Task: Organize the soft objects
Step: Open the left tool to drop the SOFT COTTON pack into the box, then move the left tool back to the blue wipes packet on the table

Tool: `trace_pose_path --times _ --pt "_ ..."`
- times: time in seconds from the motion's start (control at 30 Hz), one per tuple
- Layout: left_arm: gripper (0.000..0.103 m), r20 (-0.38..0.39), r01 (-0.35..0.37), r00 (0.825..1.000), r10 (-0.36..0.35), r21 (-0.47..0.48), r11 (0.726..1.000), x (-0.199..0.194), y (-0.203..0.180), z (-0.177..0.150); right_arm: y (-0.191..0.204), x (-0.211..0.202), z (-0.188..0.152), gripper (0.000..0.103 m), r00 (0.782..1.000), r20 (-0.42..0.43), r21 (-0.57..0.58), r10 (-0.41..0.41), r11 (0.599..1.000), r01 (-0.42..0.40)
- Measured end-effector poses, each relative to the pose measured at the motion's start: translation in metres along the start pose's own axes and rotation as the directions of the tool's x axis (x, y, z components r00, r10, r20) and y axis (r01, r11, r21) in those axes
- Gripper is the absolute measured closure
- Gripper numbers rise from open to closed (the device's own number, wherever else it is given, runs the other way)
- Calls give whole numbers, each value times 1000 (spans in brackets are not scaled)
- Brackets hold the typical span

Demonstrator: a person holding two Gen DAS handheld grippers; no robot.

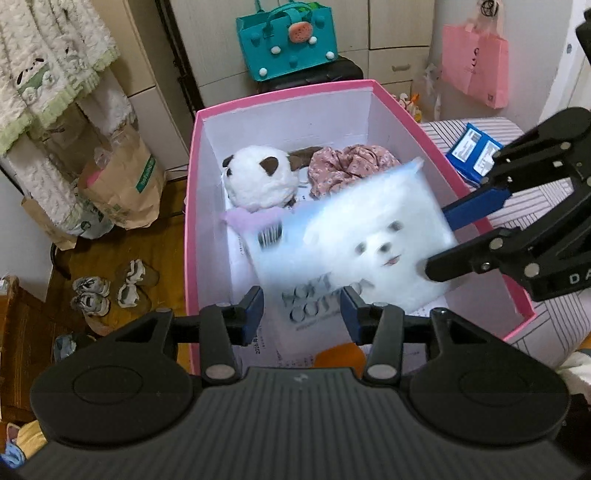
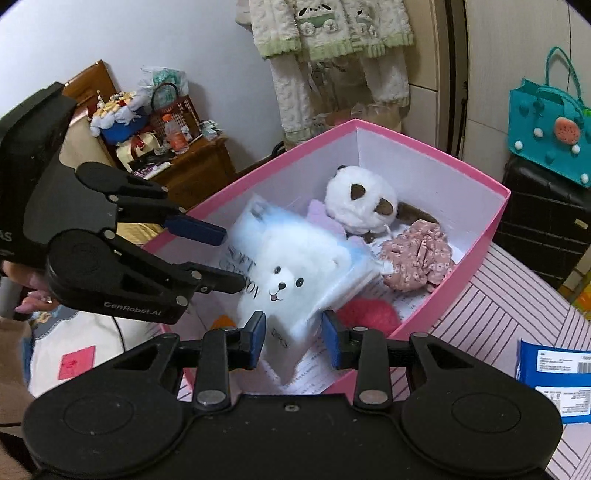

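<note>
- Blue-padded fingers of the left gripper (image 1: 303,314) stand apart, clear of the blurred cotton-pad pack (image 1: 354,243) with a dog face, so the grip is released.
- Right gripper (image 2: 293,339) is likewise unclenched; the pack's lower edge lies between its pads, untouched.
- Pack sits tilted inside the pink box (image 1: 192,206).
- Panda plush (image 1: 258,177) and floral cloth (image 1: 347,166) lie at the box's far end.

Cream wardrobe doors (image 1: 288,44) fill the back wall, above a wooden floor (image 1: 122,254) where small shoes (image 1: 110,291) lie. A white wall (image 2: 129,44) stands behind a wooden cabinet (image 2: 192,173) crowded with odds and ends. Pale pyjamas (image 2: 332,33) hang nearby.
</note>
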State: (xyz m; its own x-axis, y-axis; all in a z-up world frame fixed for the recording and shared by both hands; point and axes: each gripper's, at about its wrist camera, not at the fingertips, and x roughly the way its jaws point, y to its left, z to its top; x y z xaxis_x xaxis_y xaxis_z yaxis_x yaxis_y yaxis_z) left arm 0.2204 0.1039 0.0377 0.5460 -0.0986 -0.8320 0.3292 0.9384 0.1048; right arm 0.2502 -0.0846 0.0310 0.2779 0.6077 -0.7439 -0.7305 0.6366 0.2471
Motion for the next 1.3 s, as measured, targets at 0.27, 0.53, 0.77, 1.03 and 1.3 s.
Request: trace_pose_path --times 0.27,0.53,0.77,1.03,1.3 --pt "58 57 -38 998 38 -12 999 -23 -3 7 -3 -28 -4 63 998 66 18 11 1000 -12" --pt "58 104 -11 994 14 -31 999 -66 -27 15 -1 -94 -19 62 985 166 27 -45 999 41" --pt "58 170 25 985 -28 23 999 -102 -72 22 1 -148 -41 61 971 222 18 -92 996 90" --pt "58 253 81 961 -109 117 990 -122 -137 36 -10 -194 -63 56 943 297 35 -153 988 150" --pt "58 287 152 940 -186 137 979 -100 -188 50 -48 -212 -83 54 916 333 113 -224 974 197"
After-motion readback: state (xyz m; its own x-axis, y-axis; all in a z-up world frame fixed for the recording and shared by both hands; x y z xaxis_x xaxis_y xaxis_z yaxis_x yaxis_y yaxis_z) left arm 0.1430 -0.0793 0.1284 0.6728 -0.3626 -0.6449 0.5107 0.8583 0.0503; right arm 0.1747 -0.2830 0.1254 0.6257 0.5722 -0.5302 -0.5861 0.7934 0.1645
